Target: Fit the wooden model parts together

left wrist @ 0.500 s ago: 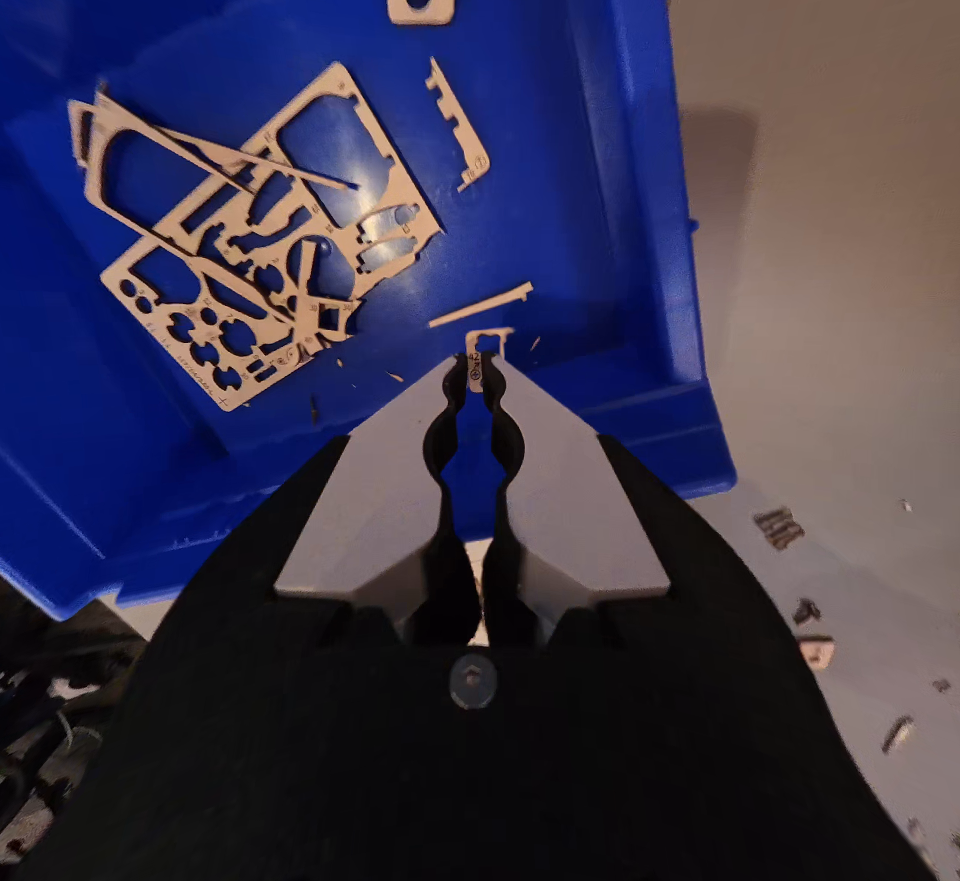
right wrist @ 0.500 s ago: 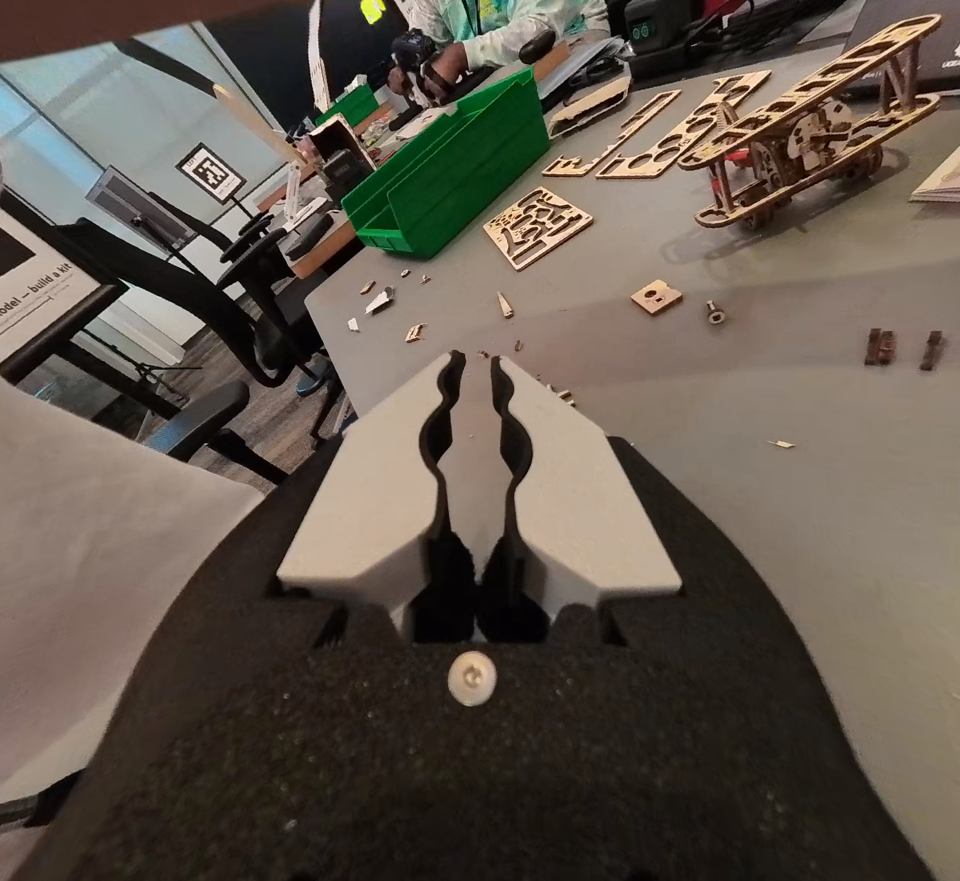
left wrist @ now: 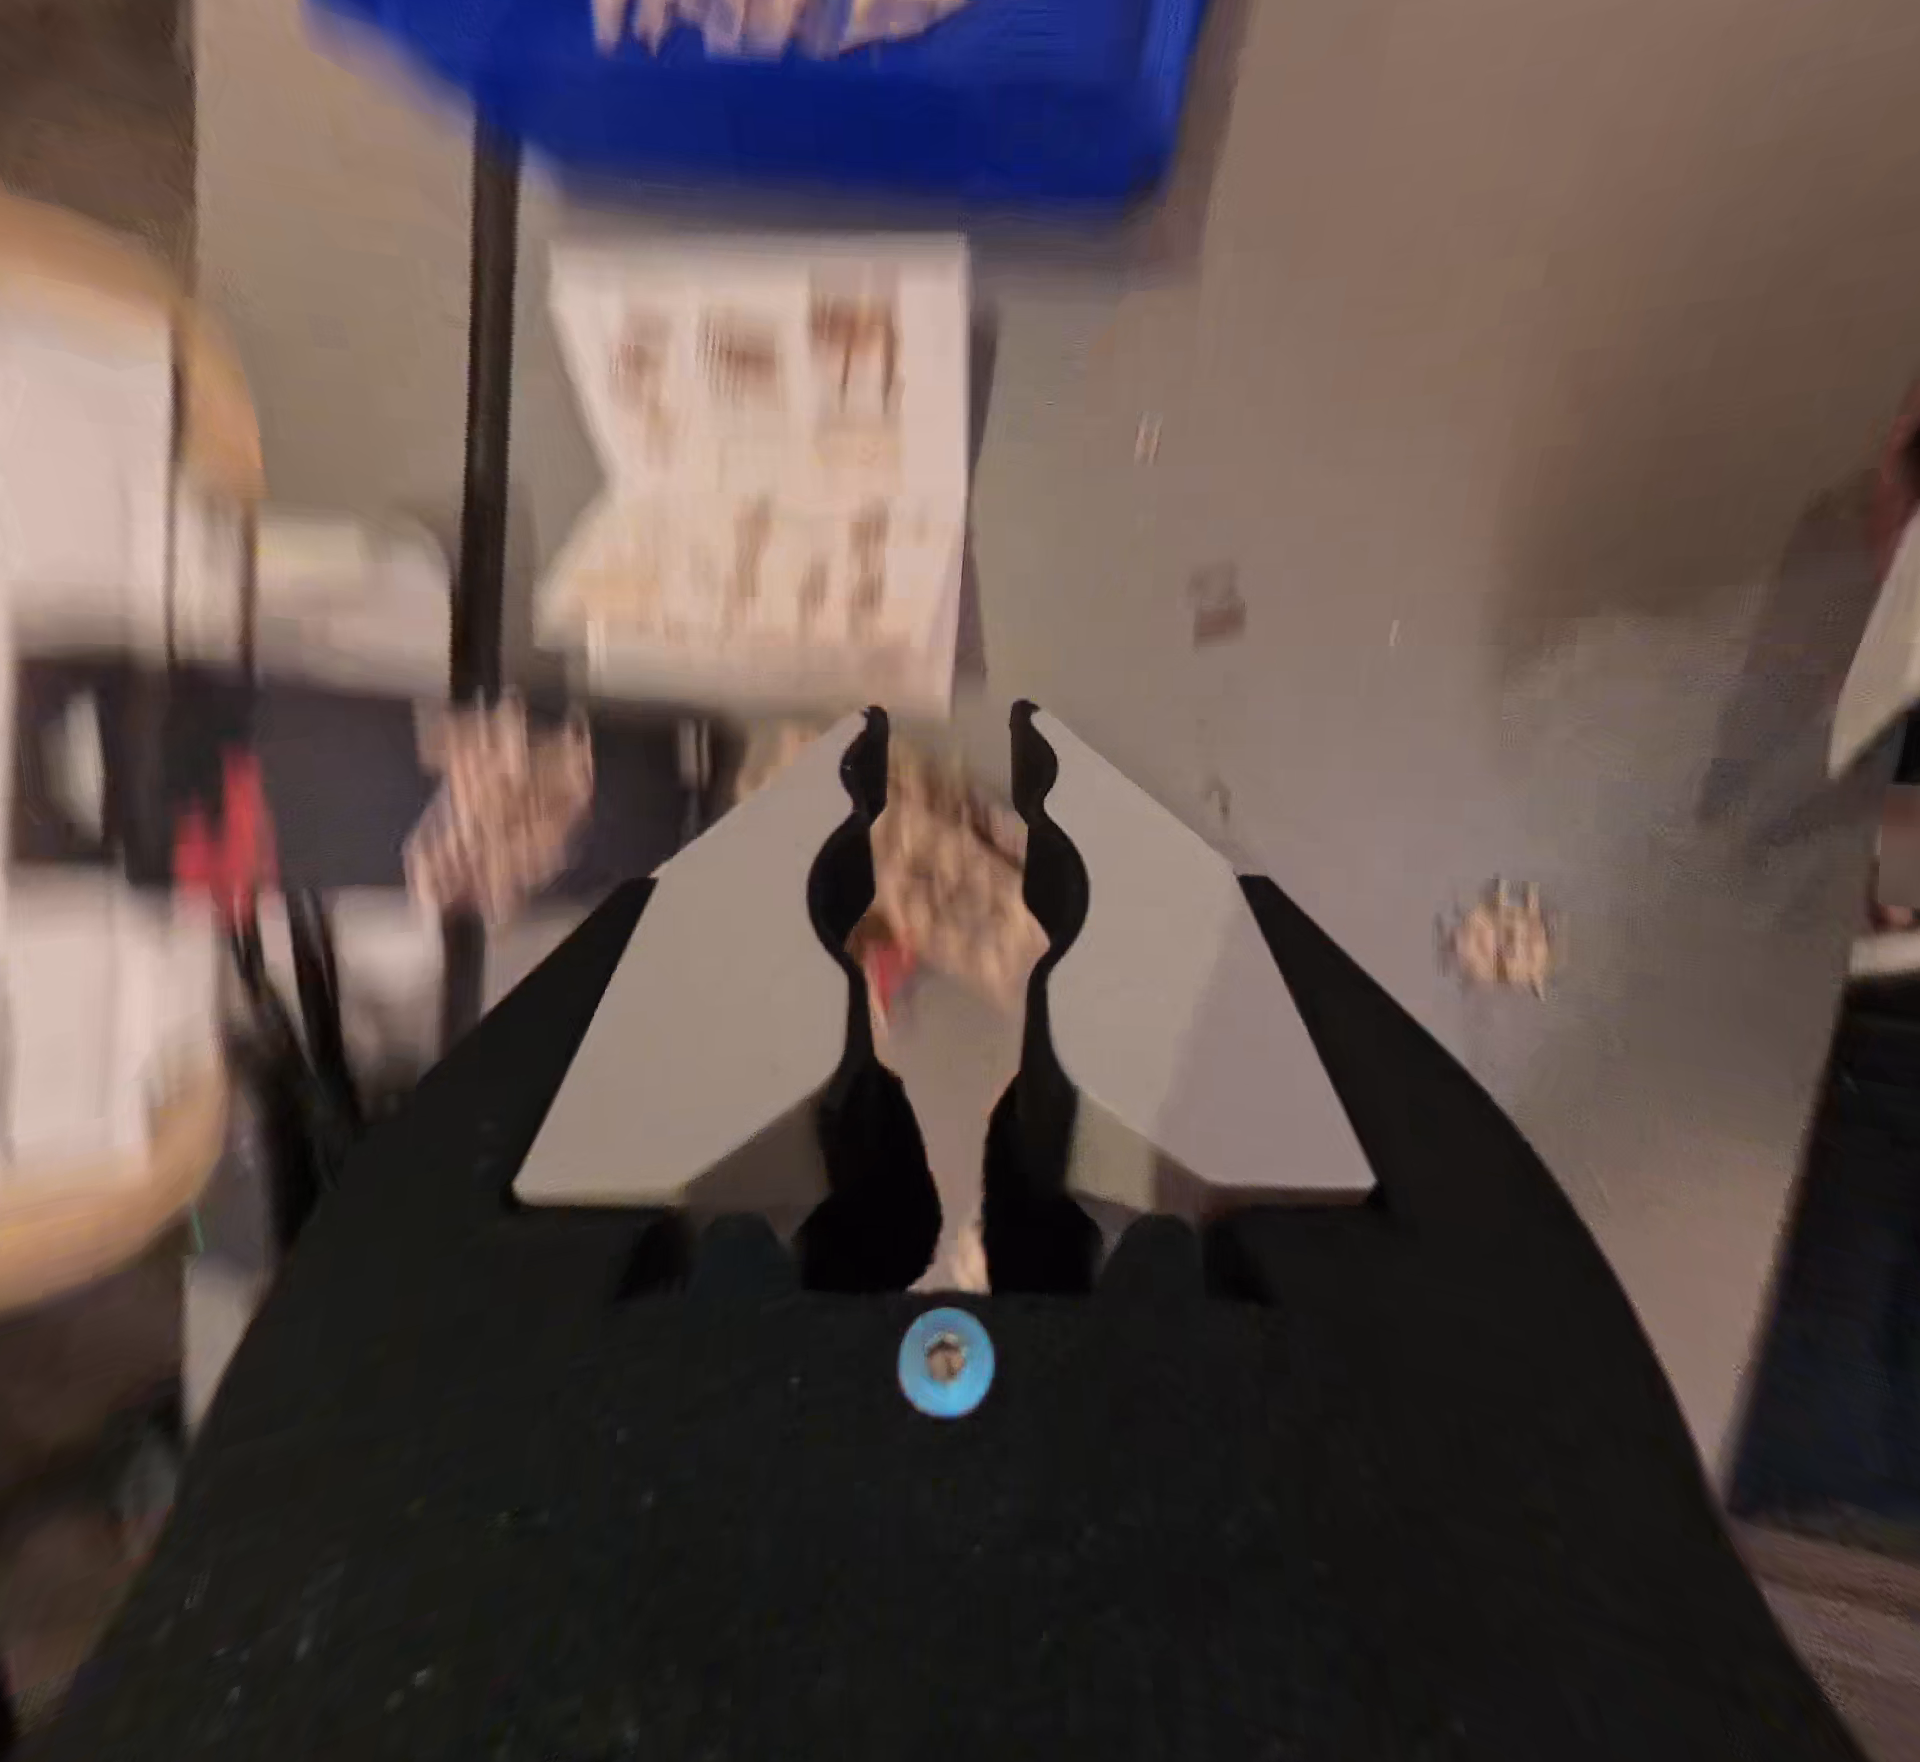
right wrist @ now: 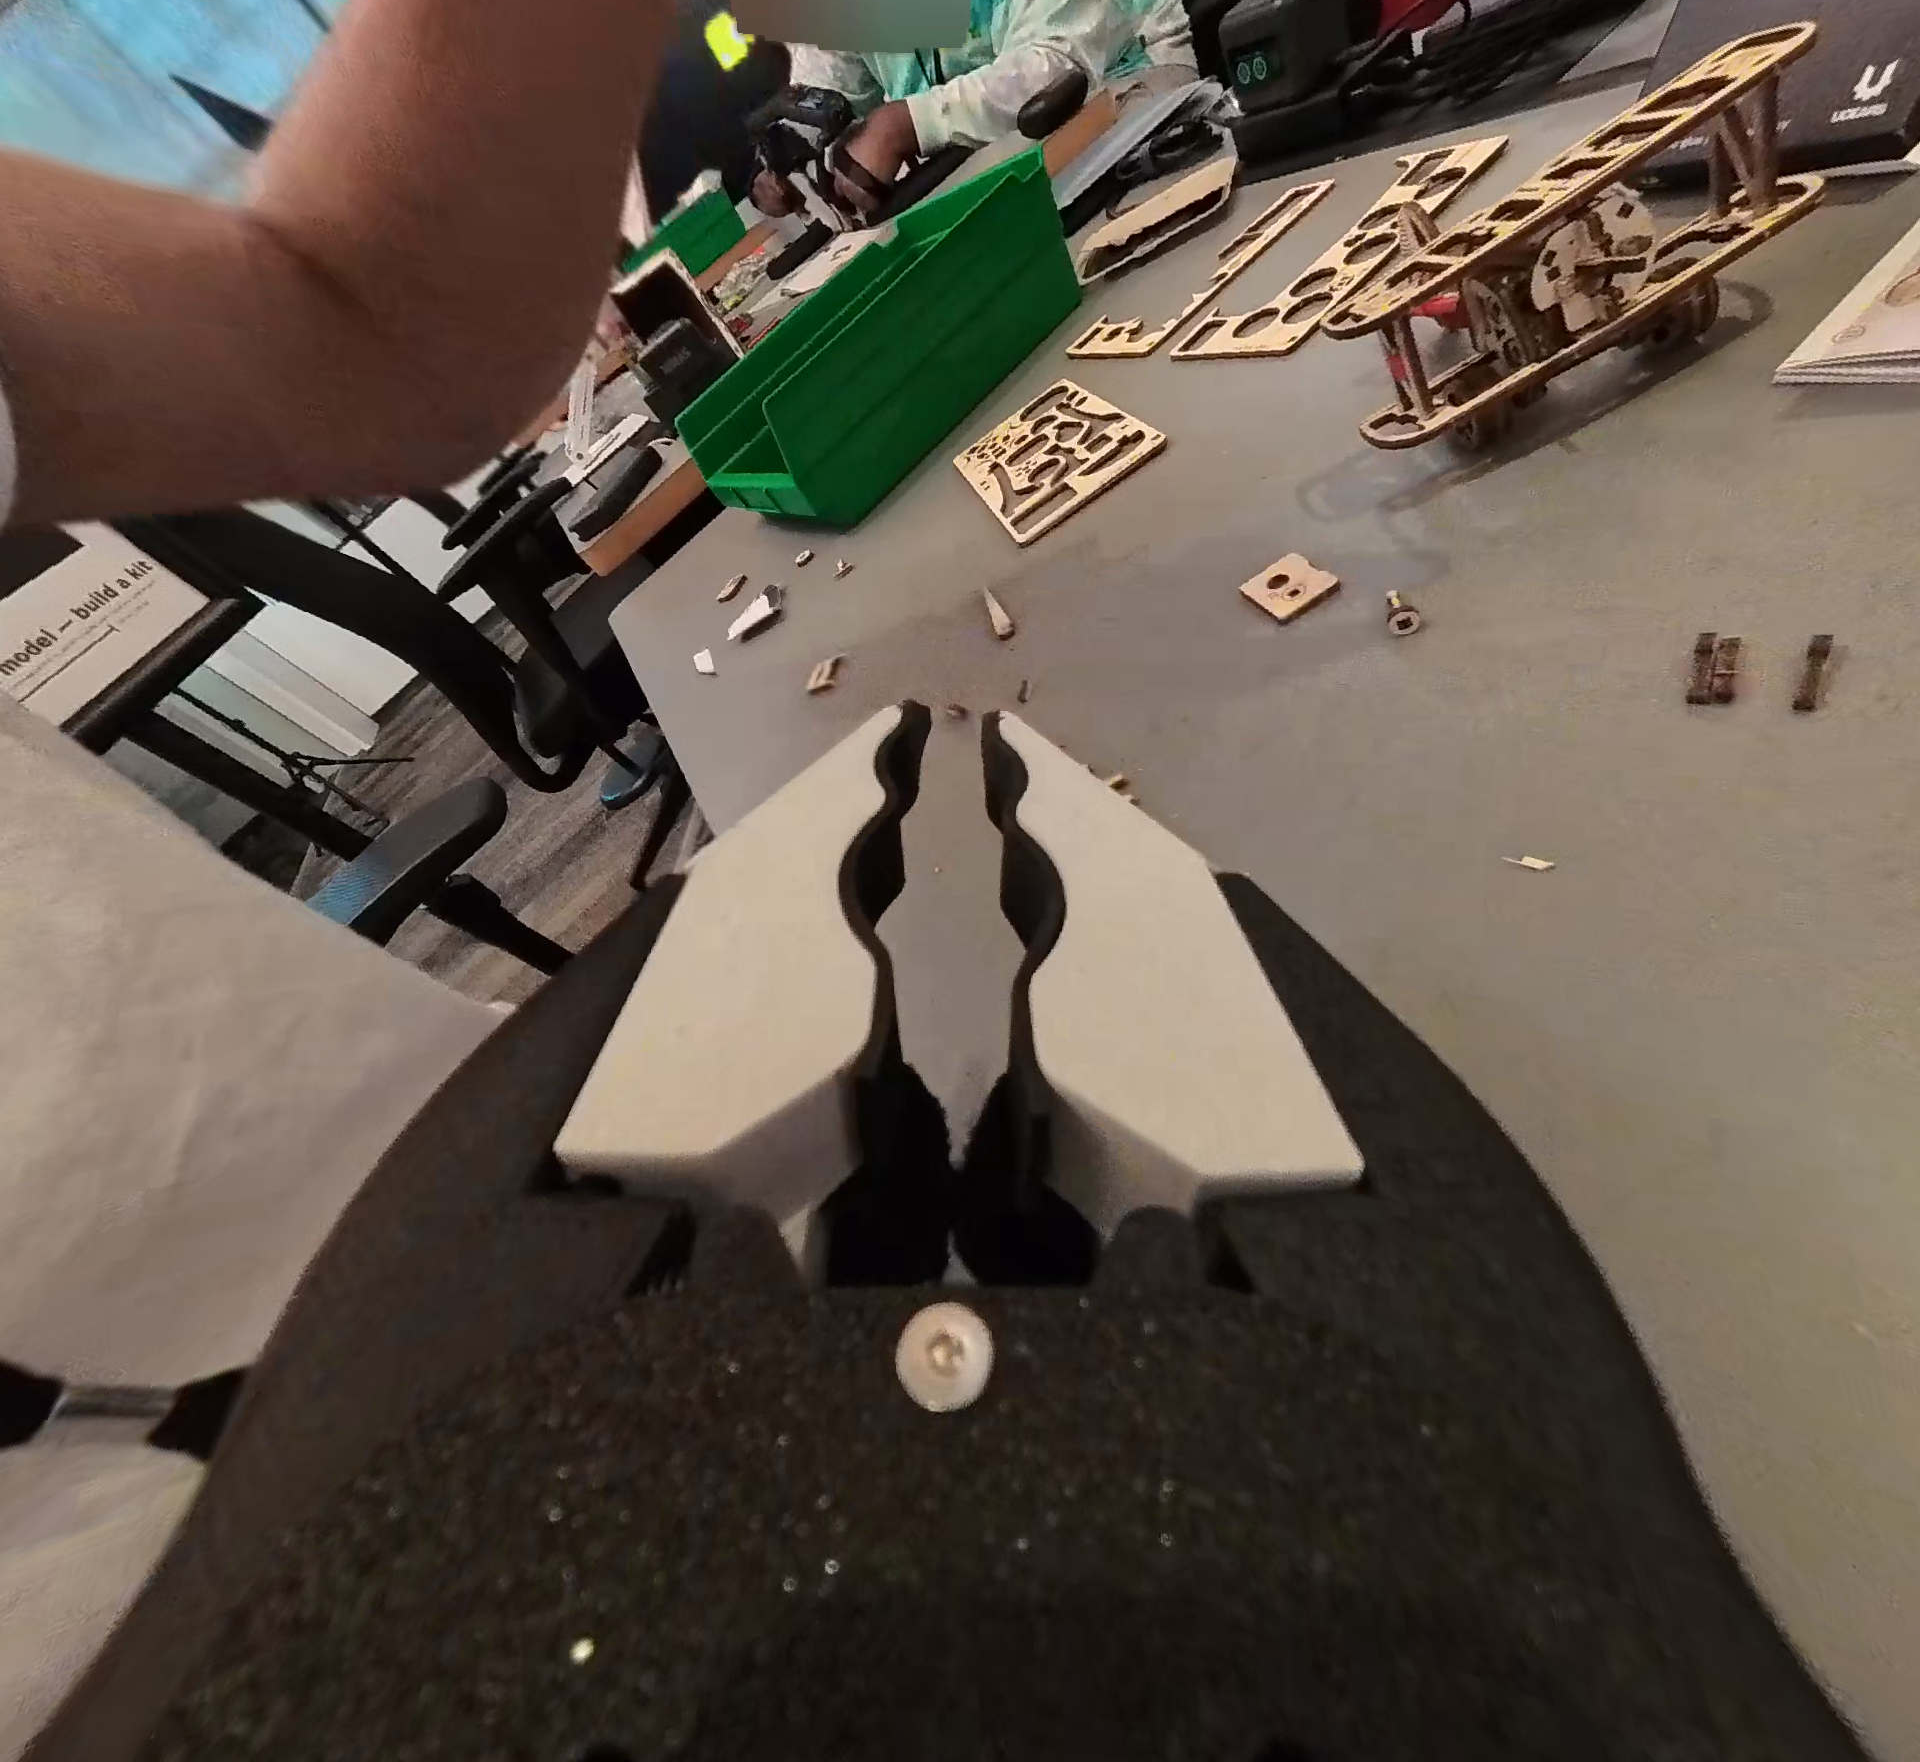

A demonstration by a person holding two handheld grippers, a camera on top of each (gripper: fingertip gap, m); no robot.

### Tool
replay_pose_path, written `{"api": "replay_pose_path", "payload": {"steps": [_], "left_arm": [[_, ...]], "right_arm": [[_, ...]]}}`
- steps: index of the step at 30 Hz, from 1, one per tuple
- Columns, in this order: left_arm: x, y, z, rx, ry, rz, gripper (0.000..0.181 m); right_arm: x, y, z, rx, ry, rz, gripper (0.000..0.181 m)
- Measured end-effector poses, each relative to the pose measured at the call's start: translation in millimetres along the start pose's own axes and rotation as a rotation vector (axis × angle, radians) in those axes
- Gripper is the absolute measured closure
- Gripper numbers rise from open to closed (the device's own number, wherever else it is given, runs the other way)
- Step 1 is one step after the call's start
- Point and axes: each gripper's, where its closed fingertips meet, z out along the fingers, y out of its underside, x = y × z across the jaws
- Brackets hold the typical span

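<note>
The left view is a smear, so little there can be trusted: the left hand-held gripper (left wrist: 945,725) shows its jaws apart with nothing clearly pinched, a blurred tan shape sitting behind the gap that cannot be read as held. Ahead of it are the blue bin (left wrist: 790,112), wooden bits a blur inside it, and a white sheet (left wrist: 769,476) below. The right hand-held gripper (right wrist: 956,725) hangs low over the grey counter (right wrist: 1558,985), jaws slightly apart and empty. The task's things lie well ahead of it: the biplane (right wrist: 1579,258) standing on the counter, a fret sheet (right wrist: 1060,455) beside the green bin (right wrist: 894,362), a small square piece (right wrist: 1288,586), a peg (right wrist: 1403,613) just beside it, and chips (right wrist: 758,616) near the counter's edge. The risks, as judgement: with the left view so blurred, aim is poor, and a grab now could miss or knock a part away. The loose bits are thin and flat, so jaws may skid over them or snap one, and those near the edge could be pushed off. An arm (right wrist: 343,185) crosses the right view and could block sight.
</note>
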Motion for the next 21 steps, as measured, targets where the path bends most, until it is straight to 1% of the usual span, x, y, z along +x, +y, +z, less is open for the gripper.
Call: {"api": "replay_pose_path", "payload": {"steps": [1, 3, 4, 6, 8, 9, 10, 11, 13, 14, 16, 18, 21], "left_arm": [[6, 50, -22, -0.055, -0.067, -0.088, 0.160], [31, 151, -59, -0.161, -0.193, -0.248, 0.158], [52, 199, -72, -0.207, -0.222, -0.327, 0.155], [98, 285, -87, -0.282, -0.246, -0.499, 0.154], [136, 358, -91, -0.354, -0.273, -0.694, 0.153], [150, 386, -89, -0.371, -0.290, -0.795, 0.153], [160, 407, -83, -0.361, -0.311, -0.889, 0.150], [164, 421, -77, -0.321, -0.345, -0.973, 0.147], [163, 433, -64, -0.213, -0.400, -1.089, 0.140], [160, 436, -60, -0.180, -0.429, -1.100, 0.140], [150, 446, -57, -0.173, -0.510, -1.085, 0.138], [147, 448, -51, -0.161, -0.492, -1.104, 0.139], [146, 445, -47, -0.152, -0.472, -1.091, 0.154]], "right_arm": [[-1, 0, 1, 0.001, -0.008, 0.011, 0.171], [-2, 2, 4, -0.001, -0.032, 0.047, 0.171], [-3, 4, 6, -0.006, -0.046, 0.068, 0.171], [-6, 8, 10, -0.028, -0.067, 0.101, 0.170], [-9, 12, 13, -0.054, -0.073, 0.108, 0.170], [-9, 14, 14, -0.064, -0.069, 0.094, 0.171], [-10, 15, 15, -0.071, -0.064, 0.079, 0.171], [-10, 16, 16, -0.075, -0.061, 0.068, 0.171], [-12, 17, 17, -0.081, -0.064, 0.063, 0.171], [-12, 17, 17, -0.081, -0.068, 0.064, 0.171], [-12, 18, 17, -0.086, -0.071, 0.068, 0.171], [-11, 19, 17, -0.092, -0.064, 0.063, 0.171], [-9, 20, 17, -0.103, -0.054, 0.049, 0.171]]}}
